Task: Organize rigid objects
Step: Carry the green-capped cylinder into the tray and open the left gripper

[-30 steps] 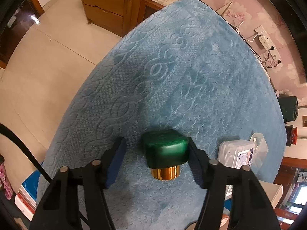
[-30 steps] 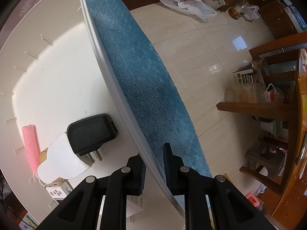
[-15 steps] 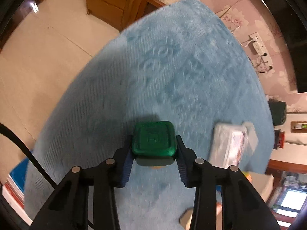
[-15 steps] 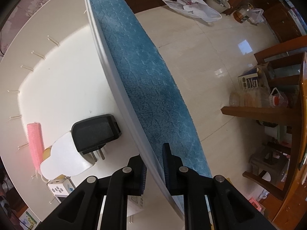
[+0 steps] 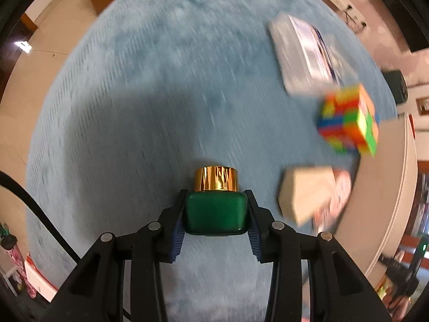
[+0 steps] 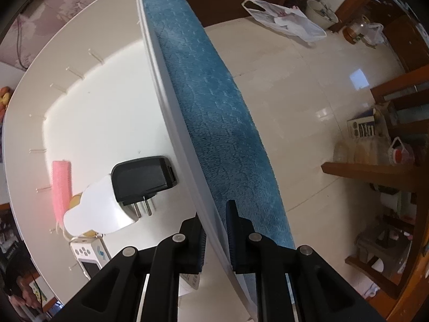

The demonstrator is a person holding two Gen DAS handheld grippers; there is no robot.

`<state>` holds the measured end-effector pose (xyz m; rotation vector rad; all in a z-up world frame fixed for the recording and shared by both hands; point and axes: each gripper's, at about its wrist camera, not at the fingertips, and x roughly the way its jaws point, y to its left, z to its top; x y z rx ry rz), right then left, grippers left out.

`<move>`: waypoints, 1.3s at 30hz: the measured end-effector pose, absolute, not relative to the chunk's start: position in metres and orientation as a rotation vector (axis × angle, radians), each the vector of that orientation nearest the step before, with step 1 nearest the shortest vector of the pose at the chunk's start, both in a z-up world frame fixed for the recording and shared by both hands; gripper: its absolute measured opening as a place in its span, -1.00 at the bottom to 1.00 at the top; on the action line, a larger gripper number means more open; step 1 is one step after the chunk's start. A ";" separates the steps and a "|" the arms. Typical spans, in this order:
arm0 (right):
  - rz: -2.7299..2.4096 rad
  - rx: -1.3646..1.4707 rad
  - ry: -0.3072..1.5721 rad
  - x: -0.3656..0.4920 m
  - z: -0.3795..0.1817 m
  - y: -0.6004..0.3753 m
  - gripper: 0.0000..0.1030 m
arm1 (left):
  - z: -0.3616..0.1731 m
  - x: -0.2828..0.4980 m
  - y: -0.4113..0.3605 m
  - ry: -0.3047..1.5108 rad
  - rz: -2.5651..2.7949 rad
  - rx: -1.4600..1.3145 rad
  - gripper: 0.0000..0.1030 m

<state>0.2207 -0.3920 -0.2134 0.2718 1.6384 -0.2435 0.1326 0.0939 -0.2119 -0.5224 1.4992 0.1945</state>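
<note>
In the left wrist view, the left gripper has its fingers pinching the squat green glass bottle with a gold cap, cap pointing to twelve o'clock, above the blue plush-covered tabletop; a multicoloured puzzle cube and a tan cardboard box lie at two and three o'clock. In the right wrist view, the right gripper has its fingers pressed on the near wall of the white plastic bin, whose floor at nine o'clock holds a black plug adapter, so the bottle likely heads there.
</note>
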 end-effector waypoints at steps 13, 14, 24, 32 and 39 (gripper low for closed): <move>-0.112 0.233 1.612 0.214 -0.209 -0.389 -0.74 | -0.183 0.052 0.034 1.536 0.133 -0.508 -0.18; -0.106 0.233 1.607 0.214 -0.209 -0.389 -0.74 | -0.179 0.047 0.028 1.534 0.123 -0.495 -0.18; -0.054 0.244 1.583 0.207 -0.207 -0.392 -0.82 | -0.130 0.029 -0.022 1.457 0.044 -0.367 -0.18; -0.014 0.253 1.607 0.202 -0.215 -0.397 -0.82 | -0.116 0.070 -0.054 1.427 -0.044 -0.296 -0.17; 0.017 0.257 1.617 0.205 -0.218 -0.399 -0.82 | -0.109 0.084 -0.096 1.401 -0.152 -0.189 -0.17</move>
